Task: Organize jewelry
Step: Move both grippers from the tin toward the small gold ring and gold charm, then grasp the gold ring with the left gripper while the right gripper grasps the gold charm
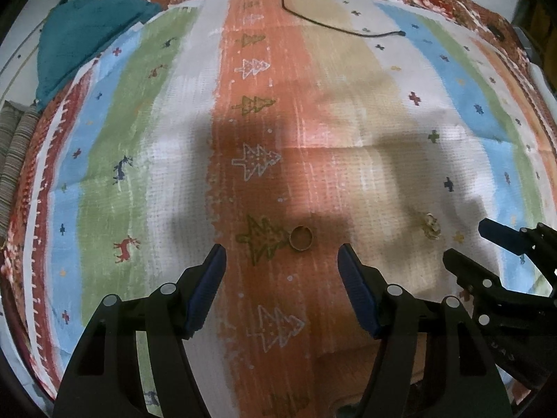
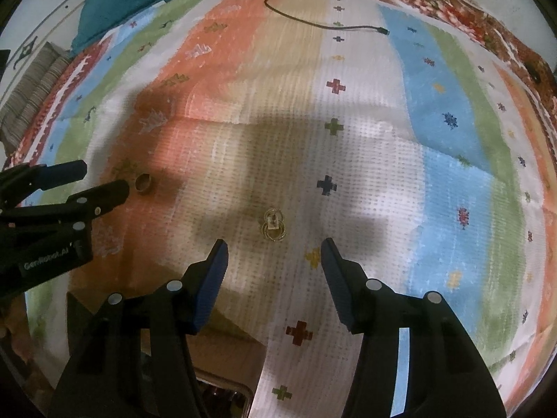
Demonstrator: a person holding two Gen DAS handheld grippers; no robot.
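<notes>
A gold ring (image 1: pixel 301 238) is seen on the striped cloth (image 1: pixel 139 139) just ahead of the spread left hand-held gripper (image 1: pixel 282 261). Only the right wrist view resolves the ornate earring (image 2: pixel 273 226), lying just before the spread right hand-held gripper (image 2: pixel 273 254).

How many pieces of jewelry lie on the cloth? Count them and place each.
2. A plain gold ring lies on the orange stripe ahead of the left gripper; an ornate gold piece lies ahead of the right gripper. None visibly hidden.
</notes>
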